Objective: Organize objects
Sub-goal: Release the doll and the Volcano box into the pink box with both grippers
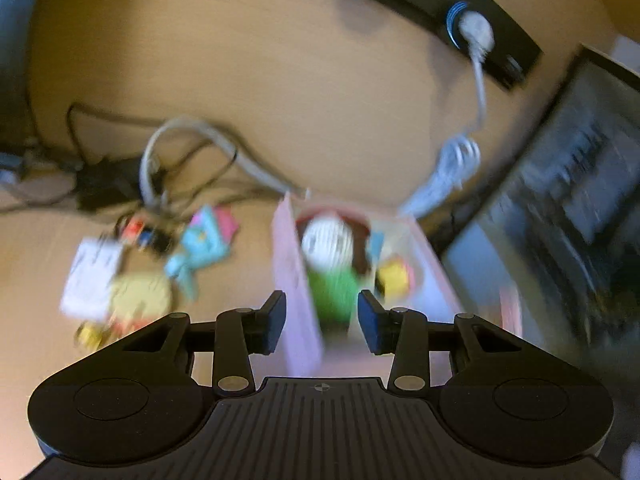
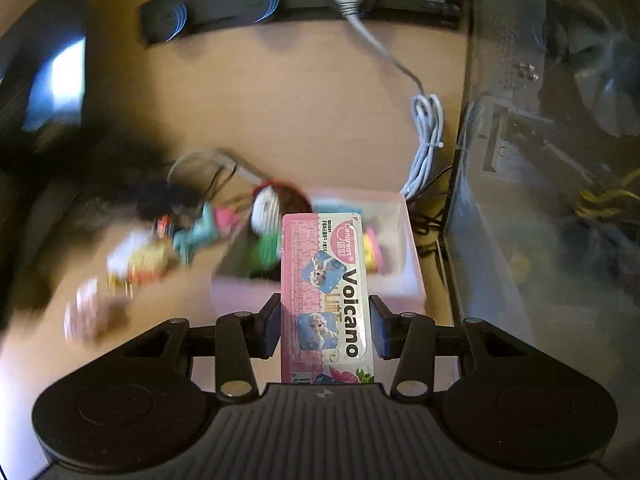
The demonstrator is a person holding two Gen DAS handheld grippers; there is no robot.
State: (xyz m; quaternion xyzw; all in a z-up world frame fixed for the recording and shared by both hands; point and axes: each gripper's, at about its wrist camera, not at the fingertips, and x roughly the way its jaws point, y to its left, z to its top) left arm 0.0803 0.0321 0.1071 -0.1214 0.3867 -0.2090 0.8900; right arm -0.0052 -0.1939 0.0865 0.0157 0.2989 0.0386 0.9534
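Note:
A pale pink box (image 1: 294, 280) stands on the wooden table and holds a white and green ball-like toy (image 1: 330, 256) and a yellow and pink item (image 1: 394, 276). My left gripper (image 1: 322, 322) is open and empty, its fingers either side of the box's near left wall. My right gripper (image 2: 326, 326) is shut on a pink "Volcano" snack packet (image 2: 326, 292) and holds it above the near edge of the pink box (image 2: 404, 280). Loose small toys (image 1: 132, 280) lie left of the box, blurred.
Tangled black and grey cables (image 1: 160, 168) lie behind the toys. A black power strip (image 2: 304, 0) with a white plug and bundled white cord (image 2: 426, 140) sits at the back. A glass-sided case (image 2: 540, 200) stands to the right.

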